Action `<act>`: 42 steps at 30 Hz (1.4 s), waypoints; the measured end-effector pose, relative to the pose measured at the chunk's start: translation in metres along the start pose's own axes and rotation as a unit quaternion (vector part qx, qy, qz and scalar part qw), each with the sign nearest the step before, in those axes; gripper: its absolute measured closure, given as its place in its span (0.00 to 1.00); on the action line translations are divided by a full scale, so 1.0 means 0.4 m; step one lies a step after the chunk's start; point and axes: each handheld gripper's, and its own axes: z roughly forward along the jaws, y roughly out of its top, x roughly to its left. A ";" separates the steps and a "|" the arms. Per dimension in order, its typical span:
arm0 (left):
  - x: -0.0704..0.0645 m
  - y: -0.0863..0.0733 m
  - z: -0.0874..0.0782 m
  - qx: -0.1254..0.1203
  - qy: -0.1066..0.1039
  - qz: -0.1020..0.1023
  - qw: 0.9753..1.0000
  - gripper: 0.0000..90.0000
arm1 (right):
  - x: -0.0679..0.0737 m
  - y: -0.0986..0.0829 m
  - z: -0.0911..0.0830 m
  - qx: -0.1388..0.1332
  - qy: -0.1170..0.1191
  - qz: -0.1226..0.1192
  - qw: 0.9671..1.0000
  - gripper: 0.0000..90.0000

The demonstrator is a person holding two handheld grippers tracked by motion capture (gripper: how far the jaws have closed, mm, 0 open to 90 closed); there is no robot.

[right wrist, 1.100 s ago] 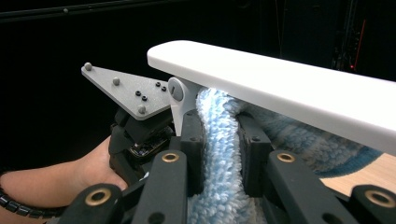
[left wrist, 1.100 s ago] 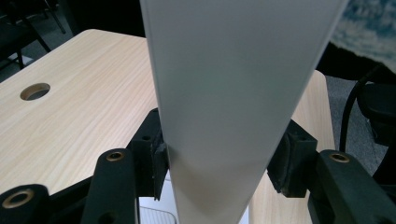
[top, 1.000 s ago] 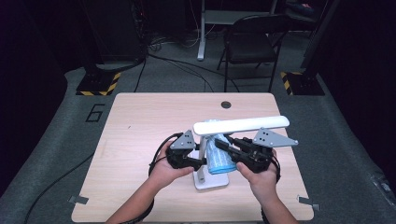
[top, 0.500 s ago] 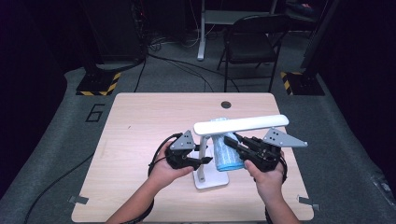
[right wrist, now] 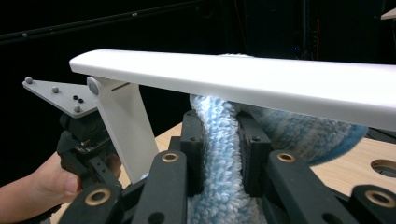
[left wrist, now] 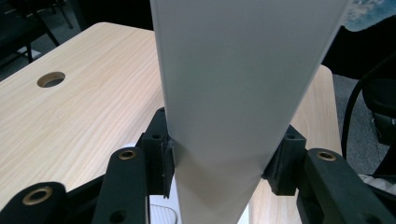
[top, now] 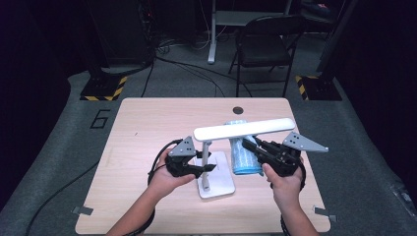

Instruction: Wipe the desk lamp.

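Lamp (top: 216, 162) at centre frame: left claw (top: 209, 167) clamped on its white post, right claw (top: 249, 146) pinching the blue cloth (top: 243, 156) beneath the lamp's bar.

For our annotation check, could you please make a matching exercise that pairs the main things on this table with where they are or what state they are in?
Column one:
1. left tool
2. right tool
3. lamp head
4. cable hole

Column two:
A. a long white bar held level above the cloth
B. shut on the blue cloth
C. a dark round opening near the table's far edge
D. shut on the white lamp post

Pairs: 1-D, 2-B, 3-A, 4-C
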 end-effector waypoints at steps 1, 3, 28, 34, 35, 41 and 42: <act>0.000 0.001 0.001 0.000 -0.001 0.000 1.000 0.58 | 0.005 0.001 0.003 0.001 0.001 -0.001 1.000 0.84; 0.000 0.002 0.000 0.003 -0.004 0.000 1.000 0.58 | 0.012 0.004 0.008 0.002 0.002 -0.007 1.000 0.84; -0.007 0.067 -0.019 -0.007 0.000 0.000 1.000 0.58 | 0.065 0.010 0.049 0.015 0.036 -0.016 0.999 0.83; -0.011 0.063 -0.010 -0.003 0.006 0.006 1.000 0.58 | 0.043 0.006 0.035 0.005 0.019 -0.024 1.000 0.83; -0.010 0.062 -0.010 -0.004 0.005 0.006 1.000 0.58 | 0.036 0.004 0.029 0.003 0.014 -0.018 1.000 0.84; -0.011 0.059 -0.012 -0.005 0.003 0.002 1.000 0.58 | -0.023 -0.007 -0.017 -0.013 -0.032 0.003 0.999 0.83; -0.010 0.060 -0.012 -0.004 0.003 0.005 1.000 0.58 | -0.030 -0.009 -0.024 -0.016 -0.036 0.010 0.999 0.84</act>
